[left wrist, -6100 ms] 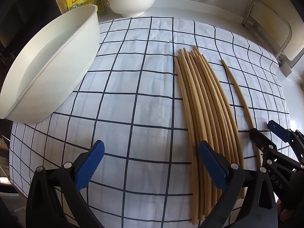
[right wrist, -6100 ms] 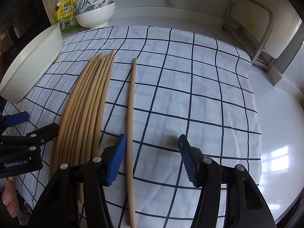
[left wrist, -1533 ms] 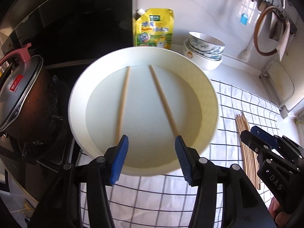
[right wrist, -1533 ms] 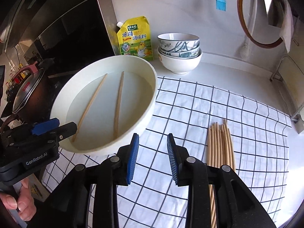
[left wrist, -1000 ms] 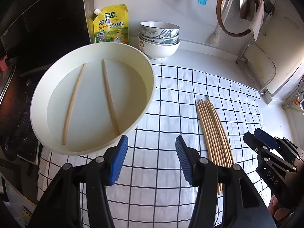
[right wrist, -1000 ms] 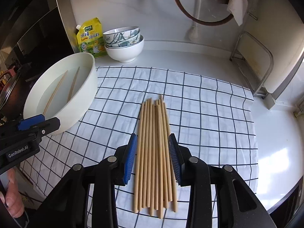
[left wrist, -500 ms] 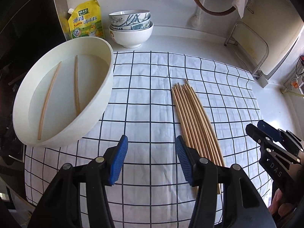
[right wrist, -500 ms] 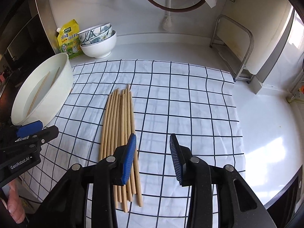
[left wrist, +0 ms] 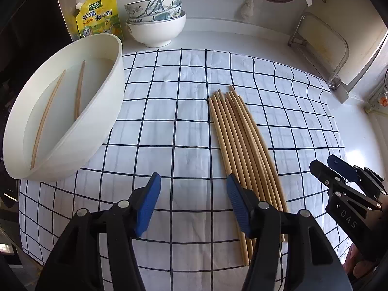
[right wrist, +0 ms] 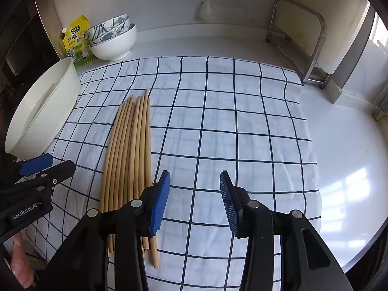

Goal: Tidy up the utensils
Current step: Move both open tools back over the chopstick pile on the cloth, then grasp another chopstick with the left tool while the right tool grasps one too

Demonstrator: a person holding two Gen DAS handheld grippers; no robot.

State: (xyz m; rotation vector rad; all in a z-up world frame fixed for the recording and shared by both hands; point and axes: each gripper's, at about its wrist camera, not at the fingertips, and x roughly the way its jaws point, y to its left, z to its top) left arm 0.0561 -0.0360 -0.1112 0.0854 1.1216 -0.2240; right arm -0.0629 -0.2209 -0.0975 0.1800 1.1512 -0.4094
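Now both my left claw (left wrist: 192, 202) and right claw (right wrist: 194, 200) gape empty. For one chopstick, I'd nip the edge of the bundle (left wrist: 242, 145), not the middle.

A bundle of pale wooden chopsticks (left wrist: 242, 145) lies flat on the checked cloth, right of centre in the left wrist view and left of centre in the right wrist view (right wrist: 128, 155). The sticks touch side by side, roughly parallel, their thin tips uneven at the far end and their thick ends fanning slightly at the near end. Two more chopsticks (left wrist: 60, 106) lie apart inside the white basin (left wrist: 101, 111) at the left of the frame, both pointing away.
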